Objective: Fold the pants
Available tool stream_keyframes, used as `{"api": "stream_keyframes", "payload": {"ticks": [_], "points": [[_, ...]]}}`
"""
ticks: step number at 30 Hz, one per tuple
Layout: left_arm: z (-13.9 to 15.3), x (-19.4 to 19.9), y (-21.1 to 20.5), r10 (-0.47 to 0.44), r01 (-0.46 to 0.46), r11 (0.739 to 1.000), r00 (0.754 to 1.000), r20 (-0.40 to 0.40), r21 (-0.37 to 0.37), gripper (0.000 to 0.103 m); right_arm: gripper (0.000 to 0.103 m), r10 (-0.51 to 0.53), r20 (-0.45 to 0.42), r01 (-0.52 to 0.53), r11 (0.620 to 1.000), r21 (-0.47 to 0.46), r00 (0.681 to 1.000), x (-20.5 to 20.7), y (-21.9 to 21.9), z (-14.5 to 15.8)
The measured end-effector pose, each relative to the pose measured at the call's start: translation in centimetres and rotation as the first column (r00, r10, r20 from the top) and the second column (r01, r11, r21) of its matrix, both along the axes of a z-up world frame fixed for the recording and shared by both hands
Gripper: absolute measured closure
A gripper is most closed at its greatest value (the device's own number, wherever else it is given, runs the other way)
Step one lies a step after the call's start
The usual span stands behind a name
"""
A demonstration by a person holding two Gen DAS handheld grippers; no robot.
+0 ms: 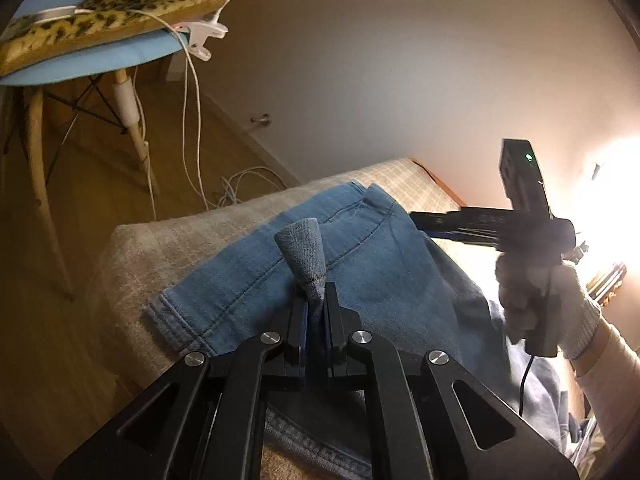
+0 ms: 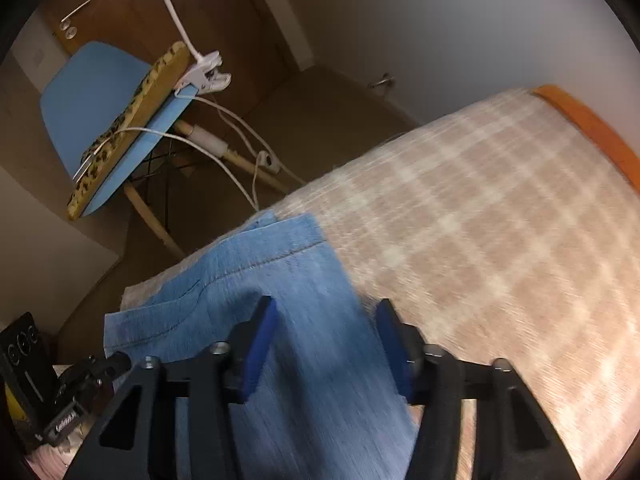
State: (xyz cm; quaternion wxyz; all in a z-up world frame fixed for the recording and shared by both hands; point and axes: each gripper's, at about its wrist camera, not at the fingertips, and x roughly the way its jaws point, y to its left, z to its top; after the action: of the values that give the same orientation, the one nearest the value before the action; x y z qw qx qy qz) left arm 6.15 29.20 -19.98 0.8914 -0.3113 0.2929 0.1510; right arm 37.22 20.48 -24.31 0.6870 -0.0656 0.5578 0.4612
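Blue denim pants (image 1: 360,264) lie on a bed under a beige checked blanket (image 1: 168,248). My left gripper (image 1: 316,300) is shut on a pinched-up fold of the denim (image 1: 302,252), which sticks up past the fingertips. In the right wrist view, my right gripper (image 2: 326,312) hovers open over the pants (image 2: 288,280) near their right edge. Its blue pads (image 2: 260,344) stand apart, with cloth below them but not pressed. A gloved hand (image 1: 560,312) holds the right gripper at the right of the left wrist view. The picture there is blurred by motion.
A blue chair (image 2: 92,92) with a leopard-print cushion (image 1: 100,20) stands beyond the bed's end. A white clip lamp (image 2: 204,72) and white cables (image 1: 192,120) hang from it to the wooden floor. An orange bed frame edge (image 2: 592,128) runs along the wall. The checked blanket (image 2: 480,220) extends right.
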Motion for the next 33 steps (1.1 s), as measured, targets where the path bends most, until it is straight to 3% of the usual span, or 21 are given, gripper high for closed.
{"api": "stream_keyframes", "payload": {"ticks": [2, 3, 5, 7, 11, 15, 21, 23, 25, 29, 33], "points": [[0.2, -0.1, -0.2, -0.002, 0.002, 1.0, 1.0, 0.005, 0.027, 0.098, 0.078, 0.008, 0.021, -0.008, 1.0, 0.013, 1.0, -0.2, 0.5, 0.0], [0.3, -0.1, -0.3, -0.002, 0.001, 0.999, 1.0, 0.009, 0.033, 0.098, 0.081, 0.003, 0.025, -0.003, 1.0, 0.013, 1.0, -0.3, 0.7, 0.0], [0.6, -0.3, -0.5, -0.001, 0.0, 0.999, 1.0, 0.021, 0.038, 0.099, 0.1, -0.016, 0.052, 0.015, 1.0, 0.008, 0.999, -0.3, 0.6, 0.3], [1.1, -0.7, -0.6, 0.006, -0.008, 0.999, 0.999, 0.038, 0.049, 0.099, 0.103, -0.039, 0.053, 0.037, 0.998, 0.042, 0.998, -0.2, 0.1, 1.0], [2.4, -2.3, -0.2, 0.036, -0.04, 0.998, 0.997, 0.075, 0.054, 0.099, 0.103, -0.058, 0.075, 0.049, 0.991, 0.123, 0.996, -0.5, -0.5, 4.2], [2.1, -2.9, 0.5, 0.061, -0.064, 0.996, 0.997, 0.057, 0.066, 0.099, 0.103, -0.035, 0.121, 0.019, 0.991, 0.133, 0.992, -0.9, 0.8, 6.4], [-1.2, -2.3, 1.7, 0.064, -0.064, 0.998, 0.997, -0.036, 0.006, 0.098, 0.103, -0.034, 0.121, 0.029, 0.999, 0.041, 0.992, -0.8, 3.2, 3.4], [-1.2, -2.3, 1.7, 0.071, -0.07, 0.997, 0.997, -0.043, 0.026, 0.094, 0.103, -0.029, 0.124, 0.028, 1.0, 0.007, 0.992, -1.0, 3.4, 2.3], [-0.8, -2.3, 1.8, 0.083, -0.081, 0.996, 0.995, -0.051, 0.048, 0.089, 0.097, -0.028, 0.124, 0.03, 0.999, -0.015, 0.992, -1.2, 3.3, 1.9], [0.0, -2.9, 2.5, 0.107, -0.102, 0.993, 0.992, -0.069, 0.064, 0.081, 0.069, -0.087, 0.153, 0.088, 0.996, -0.002, 0.984, -1.3, 1.4, 3.7], [2.1, -3.0, 2.6, 0.054, -0.047, 0.994, 0.996, -0.077, 0.095, 0.081, 0.066, -0.115, 0.185, 0.113, 0.993, 0.024, 0.976, -2.3, -1.1, 6.8]]}}
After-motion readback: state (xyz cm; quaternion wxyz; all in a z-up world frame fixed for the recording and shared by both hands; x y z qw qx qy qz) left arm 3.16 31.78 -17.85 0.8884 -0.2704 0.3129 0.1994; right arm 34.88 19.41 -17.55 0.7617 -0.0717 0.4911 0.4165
